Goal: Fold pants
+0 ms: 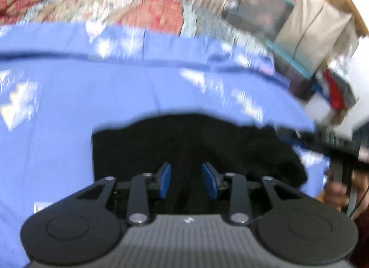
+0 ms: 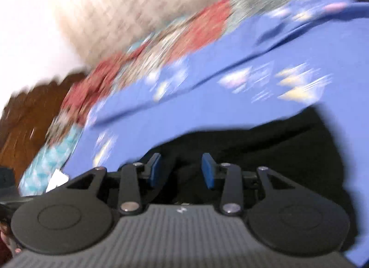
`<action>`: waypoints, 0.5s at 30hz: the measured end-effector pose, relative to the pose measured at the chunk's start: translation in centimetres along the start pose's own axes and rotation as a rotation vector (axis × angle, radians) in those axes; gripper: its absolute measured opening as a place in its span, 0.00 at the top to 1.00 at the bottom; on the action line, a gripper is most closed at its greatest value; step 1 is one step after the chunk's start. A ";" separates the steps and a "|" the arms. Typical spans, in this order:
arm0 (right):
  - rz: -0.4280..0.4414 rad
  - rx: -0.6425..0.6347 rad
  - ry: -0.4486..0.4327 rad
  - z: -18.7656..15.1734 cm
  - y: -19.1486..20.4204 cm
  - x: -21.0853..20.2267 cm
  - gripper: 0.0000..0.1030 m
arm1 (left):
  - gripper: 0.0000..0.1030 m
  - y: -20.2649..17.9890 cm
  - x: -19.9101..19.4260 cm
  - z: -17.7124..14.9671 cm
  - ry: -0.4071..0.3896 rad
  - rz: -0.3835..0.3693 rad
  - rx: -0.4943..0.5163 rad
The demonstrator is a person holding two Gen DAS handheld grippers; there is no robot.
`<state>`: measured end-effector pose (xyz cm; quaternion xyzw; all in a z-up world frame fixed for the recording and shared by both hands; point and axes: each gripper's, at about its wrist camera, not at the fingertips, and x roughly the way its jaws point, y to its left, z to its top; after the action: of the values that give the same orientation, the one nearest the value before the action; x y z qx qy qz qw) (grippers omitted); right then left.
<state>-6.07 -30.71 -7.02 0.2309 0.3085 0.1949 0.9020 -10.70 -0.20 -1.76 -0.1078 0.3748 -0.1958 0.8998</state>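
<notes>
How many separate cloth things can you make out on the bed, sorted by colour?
Black pants: 1
Blue sheet with pale printed shapes: 1
Red and grey patterned blanket: 1
Total: 3

The pictures are blurred by motion, so smaller pieces may go unseen.

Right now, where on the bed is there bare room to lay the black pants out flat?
Free: the blue sheet left of the black pants, and the strip beyond them up to the floral quilt. Crowded: the right edge, with stacked plastic bins and a paper bag.
</notes>
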 end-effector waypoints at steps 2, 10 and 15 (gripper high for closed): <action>-0.089 0.053 -0.081 0.4 -2.6 -2.3 0.57 | 0.71 -0.8 0.9 1.5 -0.017 -0.001 0.003; -0.284 0.267 -0.137 -2.8 -9.3 -5.6 0.32 | 0.77 -5.4 11.2 -0.6 0.176 0.008 0.090; -0.252 0.324 -0.099 -4.3 -10.0 -5.1 0.31 | 0.76 -9.0 14.2 -2.9 0.179 0.173 0.303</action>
<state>-10.52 -40.12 -13.07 0.3416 0.3176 0.0170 0.8844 -6.09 -14.57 -9.63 0.0792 0.4277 -0.1806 0.8821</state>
